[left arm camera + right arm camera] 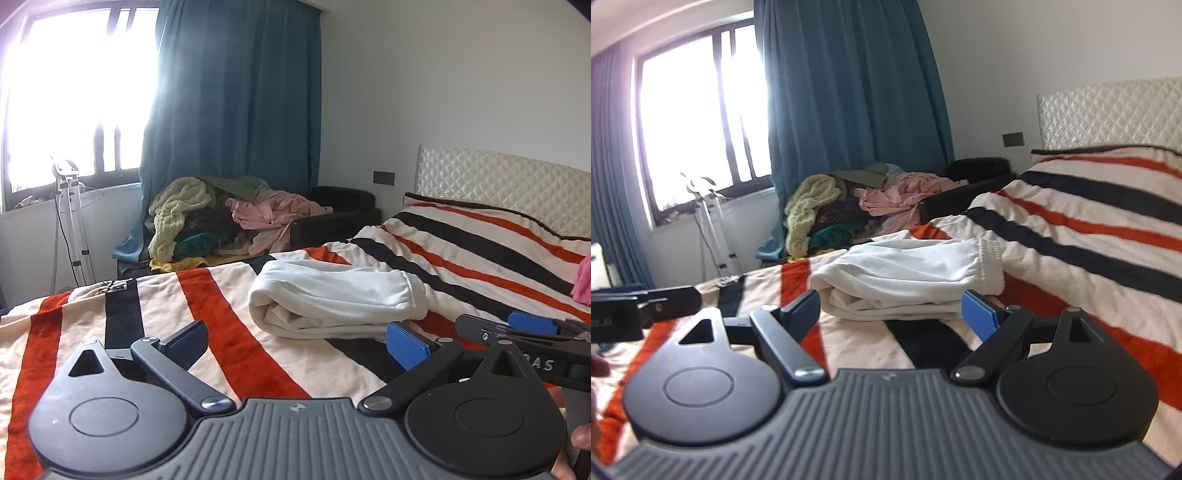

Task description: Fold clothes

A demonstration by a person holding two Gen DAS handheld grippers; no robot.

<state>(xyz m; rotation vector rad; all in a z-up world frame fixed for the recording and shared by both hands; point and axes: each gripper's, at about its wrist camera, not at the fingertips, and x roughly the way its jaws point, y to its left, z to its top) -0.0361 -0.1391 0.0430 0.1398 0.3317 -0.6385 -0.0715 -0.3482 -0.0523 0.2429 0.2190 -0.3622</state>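
A white garment (332, 299) lies folded into a thick bundle on the striped blanket (229, 314), its elastic waistband at the right end. My left gripper (295, 343) is open just in front of it, blue pads wide apart, nothing between them. The right gripper (524, 326) shows at the right edge of the left wrist view, low over the blanket. In the right wrist view the same white garment (908, 280) lies just beyond my open right gripper (894, 312), and the body of the left gripper (642, 306) pokes in at the left edge.
A heap of loose clothes (229, 218) in green, pink and dark colours sits on a black seat (340, 210) beside the bed. A pink cloth (583, 280) lies at the right edge. Teal curtain (236, 92), window, white stand (70, 221) and quilted headboard (498, 177) lie behind.
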